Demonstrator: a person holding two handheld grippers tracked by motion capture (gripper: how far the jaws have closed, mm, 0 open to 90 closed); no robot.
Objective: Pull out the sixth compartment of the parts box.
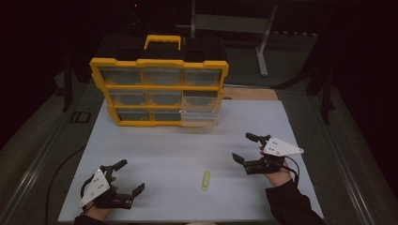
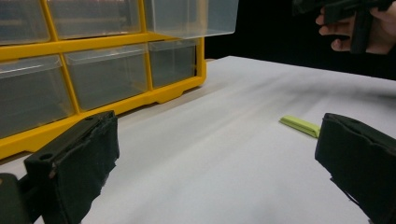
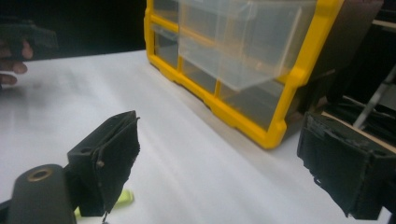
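Note:
A yellow organizer (image 1: 159, 87) with clear plastic drawers stands upright at the back of the white board (image 1: 155, 150). In its right column, the middle-row drawer (image 1: 201, 102) (image 3: 243, 37) (image 2: 187, 18) is pulled partway out. A small yellow-green stick (image 1: 205, 180) (image 2: 300, 125) (image 3: 122, 198) lies flat on the board toward the front, between the two grippers. My left gripper (image 1: 129, 176) (image 2: 217, 158) is open near the front left corner, holding nothing. My right gripper (image 1: 245, 147) (image 3: 229, 158) is open at the right side, also holding nothing, with its jaws pointing left toward the organizer.
The board rests on a grey table (image 1: 56, 140) with dark surroundings. A wooden panel (image 1: 251, 93) lies behind the board at the right, and a metal stand (image 1: 263, 42) is farther back. The organizer carries a yellow handle (image 1: 162, 40) on top.

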